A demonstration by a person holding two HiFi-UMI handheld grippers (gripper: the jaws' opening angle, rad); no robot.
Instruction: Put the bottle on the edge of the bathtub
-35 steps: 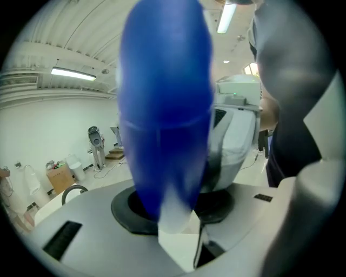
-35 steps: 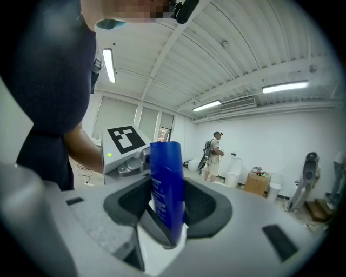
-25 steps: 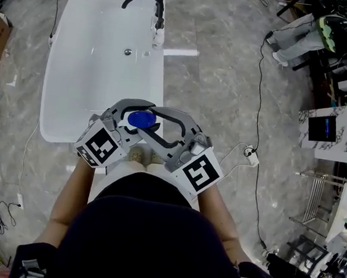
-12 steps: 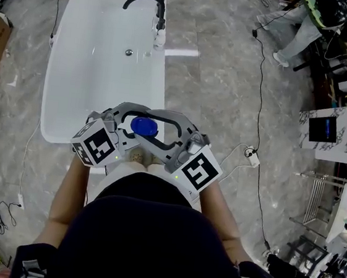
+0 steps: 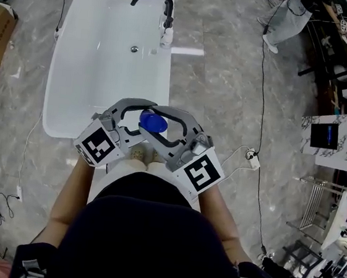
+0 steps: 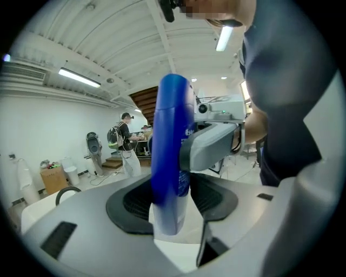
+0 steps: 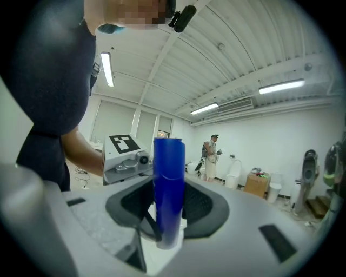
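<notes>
Your right tool [image 7: 169,213] is clamped on the blue bottle [image 5: 153,122], upright between its jaws (cap up, long axis vertical), while your left tool [image 6: 170,204], jaws just opened wide, only brackets it, and the bathtub rim [image 5: 166,84] lies just ahead and below both.

Left hand-held gripper [image 6: 173,208] just opening, right [image 7: 168,216] seemingly gripping

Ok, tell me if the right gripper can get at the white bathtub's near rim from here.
Probably yes. The right gripper, whose jaws have just been closing on the blue plastic bottle, hangs close by the white bathtub's near rim, and nothing visible stands between them.
</notes>
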